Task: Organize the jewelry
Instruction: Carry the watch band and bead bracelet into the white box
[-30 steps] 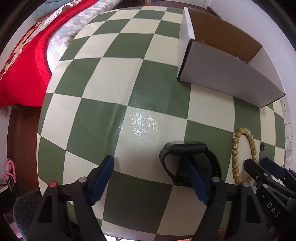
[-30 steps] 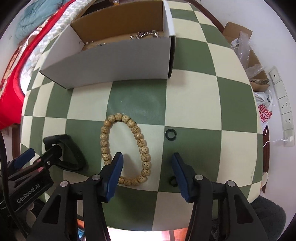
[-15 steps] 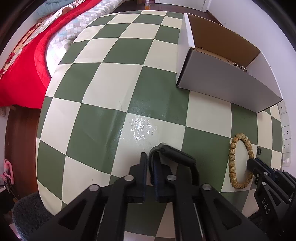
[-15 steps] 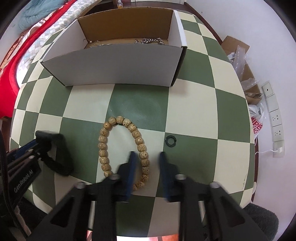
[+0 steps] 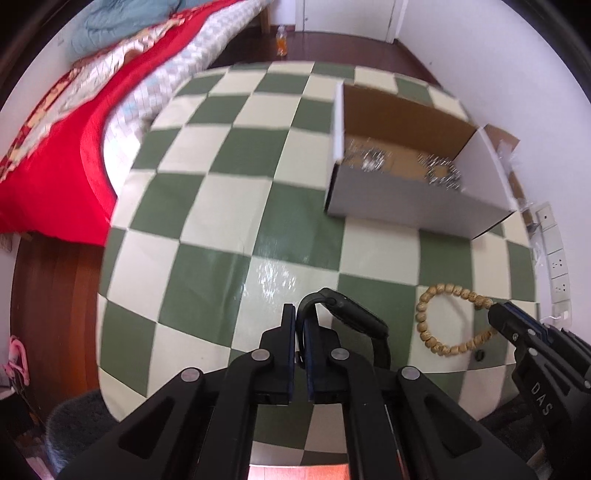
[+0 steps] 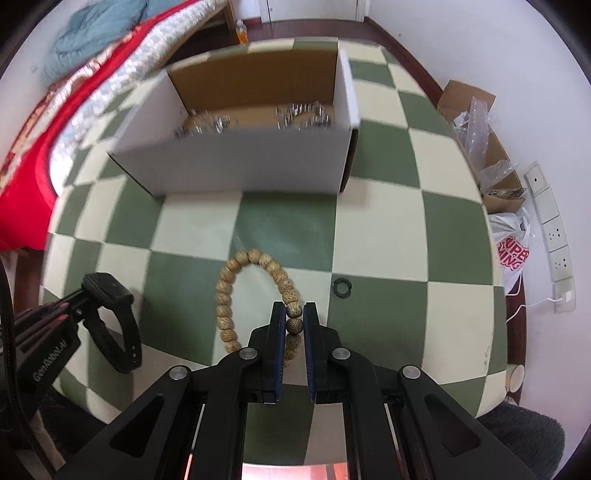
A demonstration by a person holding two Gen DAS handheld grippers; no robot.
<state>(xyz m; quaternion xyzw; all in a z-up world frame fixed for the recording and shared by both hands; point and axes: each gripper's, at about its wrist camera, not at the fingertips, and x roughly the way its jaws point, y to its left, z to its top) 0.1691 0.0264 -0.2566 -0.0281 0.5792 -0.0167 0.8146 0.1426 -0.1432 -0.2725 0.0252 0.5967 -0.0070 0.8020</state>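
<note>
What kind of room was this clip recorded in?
Most likely a bedroom at home: a bed with a red quilt lies beside the checkered table, wall sockets and a door show behind, and a shopping bag sits on the floor.

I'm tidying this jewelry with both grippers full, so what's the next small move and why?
Probably carry both pieces forward over the open cardboard box. The left gripper is shut on the black watch strap, and the right gripper is shut on the wooden bead bracelet. The box lies just ahead and already holds blurred silvery jewelry.
</note>
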